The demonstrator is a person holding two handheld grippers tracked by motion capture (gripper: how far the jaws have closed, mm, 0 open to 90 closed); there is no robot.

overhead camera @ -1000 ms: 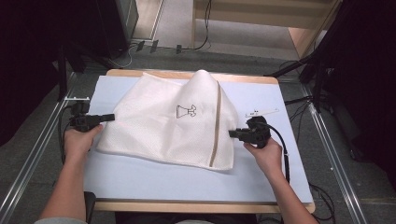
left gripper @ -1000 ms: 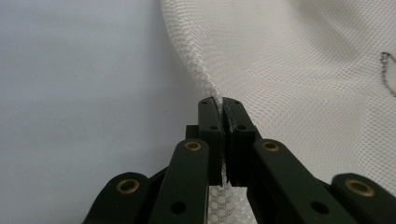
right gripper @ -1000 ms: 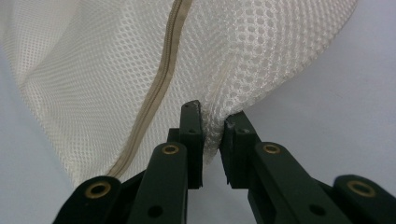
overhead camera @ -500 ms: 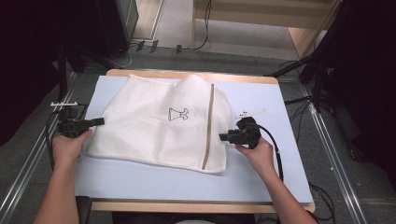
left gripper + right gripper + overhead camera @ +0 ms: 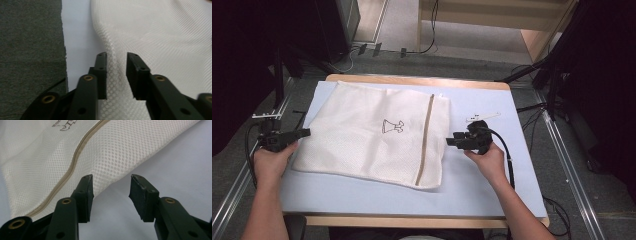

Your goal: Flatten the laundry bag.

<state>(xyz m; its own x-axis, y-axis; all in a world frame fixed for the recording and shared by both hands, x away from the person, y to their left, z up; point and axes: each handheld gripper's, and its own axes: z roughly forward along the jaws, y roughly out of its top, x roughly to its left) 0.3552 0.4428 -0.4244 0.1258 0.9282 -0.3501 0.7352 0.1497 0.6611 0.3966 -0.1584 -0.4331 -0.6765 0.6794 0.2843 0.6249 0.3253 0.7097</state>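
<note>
The right gripper (image 5: 453, 141) has let go: its jaws stand apart, just off the right edge of the bag (image 5: 377, 135), with bare table (image 5: 492, 170) between them in the right gripper view (image 5: 111, 191). The left gripper (image 5: 303, 133) is parted too, at the bag's left edge; in the left gripper view (image 5: 116, 72) mesh runs through the gap between the jaws, but they do not pinch it.

A second ago both grippers held the bag's sides and its middle rose in a peak. Half a second ago it was sinking and spreading. Now the bag (image 5: 75, 157) lies flat on the table, printed side up, its tan zip strip (image 5: 426, 137) running straight from far edge to near edge, right of the small emblem (image 5: 393, 126).

I judge the spreading step finished: the bag is laid out and released, with only a soft ripple by the left gripper (image 5: 107, 50). A fold or a smoothing pass looks like the next job.
</note>
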